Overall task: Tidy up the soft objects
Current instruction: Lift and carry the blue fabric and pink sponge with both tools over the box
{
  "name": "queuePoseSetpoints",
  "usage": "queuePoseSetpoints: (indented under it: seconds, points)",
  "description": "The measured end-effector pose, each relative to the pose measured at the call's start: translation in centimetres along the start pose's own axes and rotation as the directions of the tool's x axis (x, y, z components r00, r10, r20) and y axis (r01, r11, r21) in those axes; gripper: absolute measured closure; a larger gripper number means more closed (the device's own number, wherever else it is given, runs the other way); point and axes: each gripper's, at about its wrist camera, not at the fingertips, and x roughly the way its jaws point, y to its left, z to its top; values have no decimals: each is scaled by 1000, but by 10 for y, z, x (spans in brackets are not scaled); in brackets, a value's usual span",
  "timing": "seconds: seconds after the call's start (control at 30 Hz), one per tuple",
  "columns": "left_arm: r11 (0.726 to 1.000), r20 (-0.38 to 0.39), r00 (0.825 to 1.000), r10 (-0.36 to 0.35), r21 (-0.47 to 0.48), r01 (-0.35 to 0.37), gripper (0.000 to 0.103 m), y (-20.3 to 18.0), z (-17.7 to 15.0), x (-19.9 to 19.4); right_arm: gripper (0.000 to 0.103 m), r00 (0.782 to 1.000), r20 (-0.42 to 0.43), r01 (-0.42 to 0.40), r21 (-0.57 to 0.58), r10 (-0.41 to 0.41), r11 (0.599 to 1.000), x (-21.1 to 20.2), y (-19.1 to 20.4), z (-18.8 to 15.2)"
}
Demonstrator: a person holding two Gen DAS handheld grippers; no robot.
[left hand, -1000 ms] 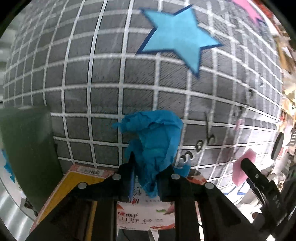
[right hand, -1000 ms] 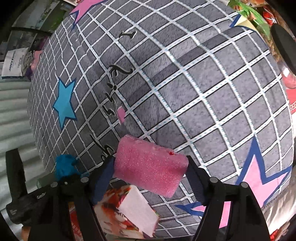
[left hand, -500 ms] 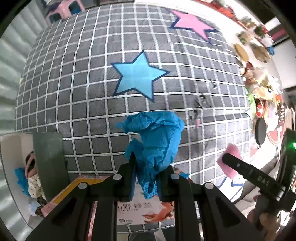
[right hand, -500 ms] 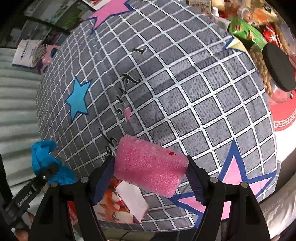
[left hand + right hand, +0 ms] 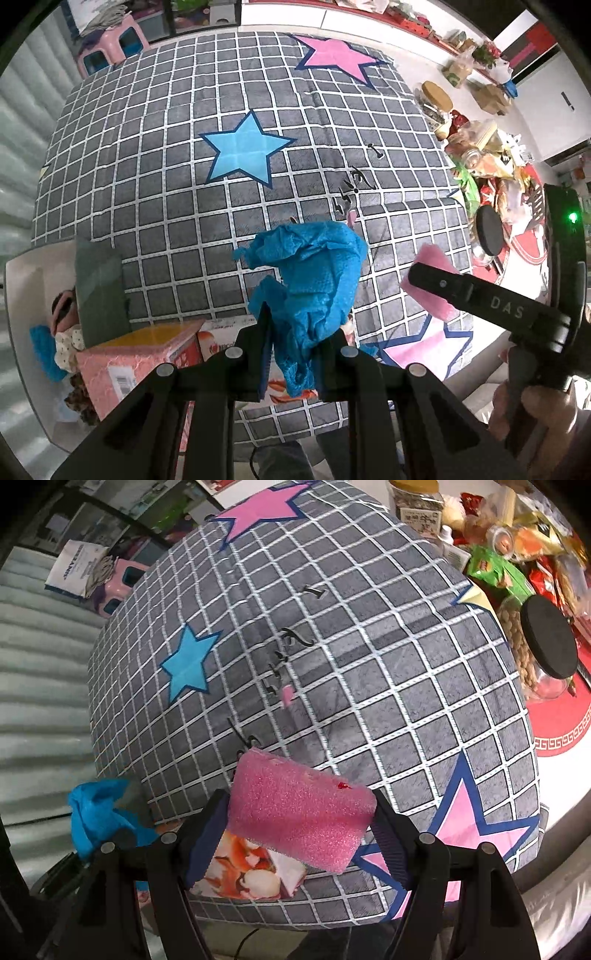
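Note:
My left gripper [image 5: 293, 350] is shut on a crumpled blue cloth [image 5: 314, 280], which hangs well above the grey checked table cover [image 5: 177, 206]. My right gripper [image 5: 299, 830] is shut on a pink sponge block [image 5: 299, 816], its pads pressing both ends. In the left wrist view the right gripper [image 5: 428, 273] and the pink sponge [image 5: 430, 284] show at the right, a hand [image 5: 535, 417] on the handle. The blue cloth [image 5: 99, 819] also appears low left in the right wrist view.
A pink and orange carton [image 5: 136, 358] stands by the cover's near edge beside a white bin [image 5: 29, 314] holding soft items. Jars and snack packets [image 5: 517, 576] crowd the right side. A pink stool [image 5: 114, 44] stands beyond the table.
Both grippers have risen with their loads, so the table cover looks smaller and more of the room shows. The white bin and the other gripper have come into the left wrist view.

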Motion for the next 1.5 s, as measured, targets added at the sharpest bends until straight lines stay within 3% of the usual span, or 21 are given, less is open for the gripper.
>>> queuePoseSetpoints:
  seconds: [0.57, 1.0, 1.23, 1.5]
  points:
    - [998, 65, 997, -44, -36, 47, 83, 30, -59, -46, 27, 1000, 5, -11, -204, 13, 979, -21, 74, -40]
    - [988, 134, 990, -49, -142, 68, 83, 75, -116, -85, 27, 999, -3, -42, -347, 44, 937, -33, 141, -81]
    - [964, 188, 982, -13, -260, 63, 83, 115, -145, -108, 27, 998, -15, -58, -461, 57, 886, -32, 190, -107]
    - [906, 238, 969, 59, -421, 48, 83, 168, -176, -128, 27, 997, -48, -73, -578, 55, 813, -22, 242, -133]
